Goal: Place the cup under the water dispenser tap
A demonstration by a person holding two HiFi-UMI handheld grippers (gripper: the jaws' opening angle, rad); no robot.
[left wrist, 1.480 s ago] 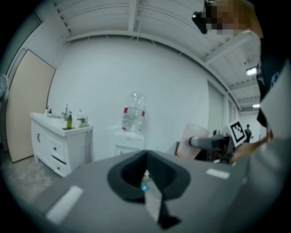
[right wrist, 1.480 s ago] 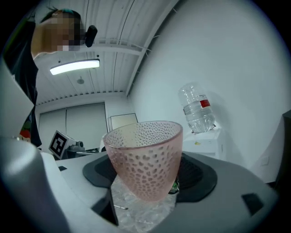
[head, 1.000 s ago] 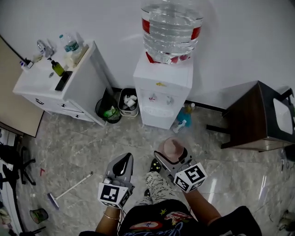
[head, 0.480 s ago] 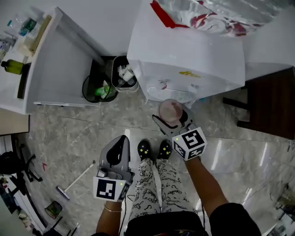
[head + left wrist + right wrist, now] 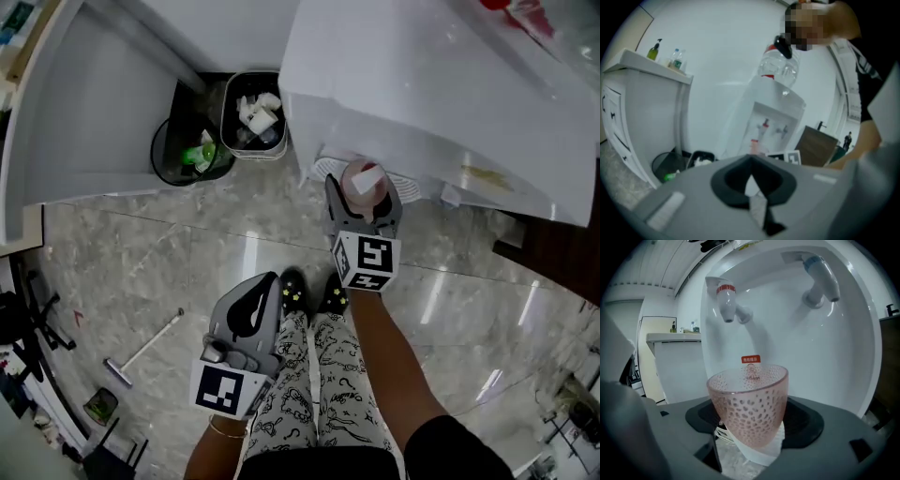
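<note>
**Head view.**
- Right gripper (image 5: 364, 195): upper centre of frame, jaws clamped on the cup (image 5: 363, 178). It reaches forward to the dispenser (image 5: 422, 84), whose white body fills the upper right. The cup sits at the recess mouth, over the tray (image 5: 323, 169). It is apparently gripped low so the rim stays clear for the tap.
- Left gripper (image 5: 253, 305): lower centre, beside the person's patterned legs (image 5: 319, 394) and well apart from the dispenser. It appears idle and takes no part in the placing.
- Two bins (image 5: 251, 112): upper centre-left, between the dispenser and the cabinet (image 5: 84, 103).
- Brush (image 5: 141, 352): lying on the marble floor, lower left.

**Left gripper view.**
- Left gripper (image 5: 751, 164): jaws together, nothing between them.
- Dispenser (image 5: 771, 122): centre of frame with its bottle (image 5: 780, 65) on top, seen from a distance.
- Cabinet (image 5: 642, 103): at the left.

**Right gripper view.**
- Right gripper (image 5: 752, 427): jaws shut on the lower wall of the cup (image 5: 749, 408).
- Cup: pink, dimpled, upright and empty, at lower centre, inside the dispenser (image 5: 797, 348) recess.
- Red tap (image 5: 726, 303): upper left of centre, above the cup and a little left of its rim.
- Blue tap (image 5: 820, 280): upper right, further off.
- Tray (image 5: 723, 434): its slats show beneath the cup base. Whether the base touches them cannot be told.

Judgement: the cup is nearly in place and needs a small shift left under the red tap before it is set down.
</note>
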